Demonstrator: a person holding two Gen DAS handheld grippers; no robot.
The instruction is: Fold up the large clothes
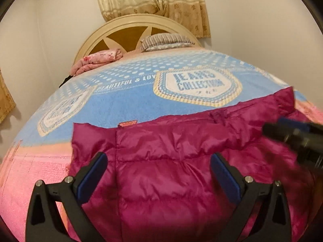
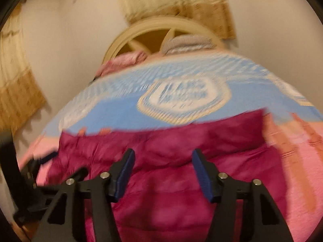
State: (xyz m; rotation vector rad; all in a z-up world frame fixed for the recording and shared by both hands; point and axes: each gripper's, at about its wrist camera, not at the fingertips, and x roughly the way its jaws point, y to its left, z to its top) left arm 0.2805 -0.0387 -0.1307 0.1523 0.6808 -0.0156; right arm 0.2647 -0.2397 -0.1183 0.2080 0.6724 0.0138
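A magenta quilted puffer jacket (image 1: 171, 161) lies spread on the bed at its near end; it also shows in the right wrist view (image 2: 171, 171), which is motion-blurred. My left gripper (image 1: 158, 159) is open and empty, hovering over the jacket's left part. My right gripper (image 2: 162, 157) is open and empty above the jacket's middle. The right gripper also shows as a dark blurred shape at the right edge of the left wrist view (image 1: 296, 137). The left gripper shows at the left edge of the right wrist view (image 2: 40, 171).
The bed carries a blue and pink blanket (image 1: 125, 100) with a printed badge. A folded pink quilt (image 1: 97, 60) and a striped pillow (image 1: 165, 41) lie by the curved headboard (image 1: 129, 23). Curtains (image 1: 153, 0) hang behind. Walls stand on both sides.
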